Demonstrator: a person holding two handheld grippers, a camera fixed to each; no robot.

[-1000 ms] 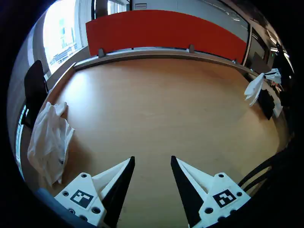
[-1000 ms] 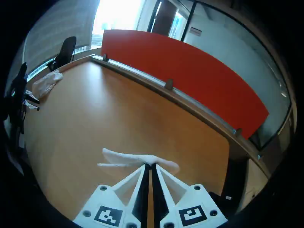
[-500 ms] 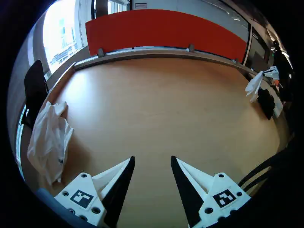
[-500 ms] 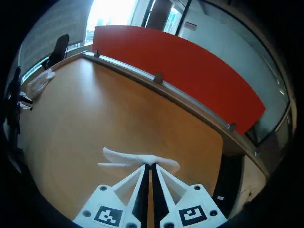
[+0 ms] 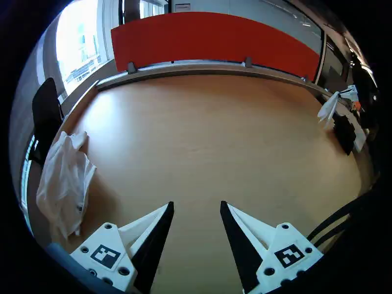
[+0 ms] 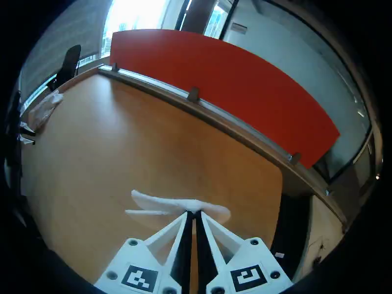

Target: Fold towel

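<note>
Towel (image 6: pixel 169 204) is sitting pinched in your right tongs (image 6: pixel 194 215): in the right gripper view the two fingers are pressing together on a bunched white fold, and the cloth is spreading out to both sides of the tips, farther to the left of that view than to the right. It is hanging over the wooden surface (image 6: pixel 122 147), near the edge closest to you; whether its lower part is touching the wood cannot be told. Beyond it, the red partition (image 6: pixel 235 78) is running along the far edge of the surface.

Your left tongs (image 5: pixel 196 208) are standing spread, with a wide gap between the black fingertips and bare wood showing through it. They are gripping nothing and are pointing across the middle of the surface toward the partition. In the left gripper view the towel (image 5: pixel 327 109) is showing as a small white drape at the far right edge of the surface, well apart from these tongs; the gripper holding it there is too small and dark to make out.

A white bundle (image 5: pixel 63 181) of crumpled material is lying at the left edge of the surface, near the left finger but not touching it. A black chair (image 5: pixel 45 115) is standing just behind that bundle, off the surface.
</note>
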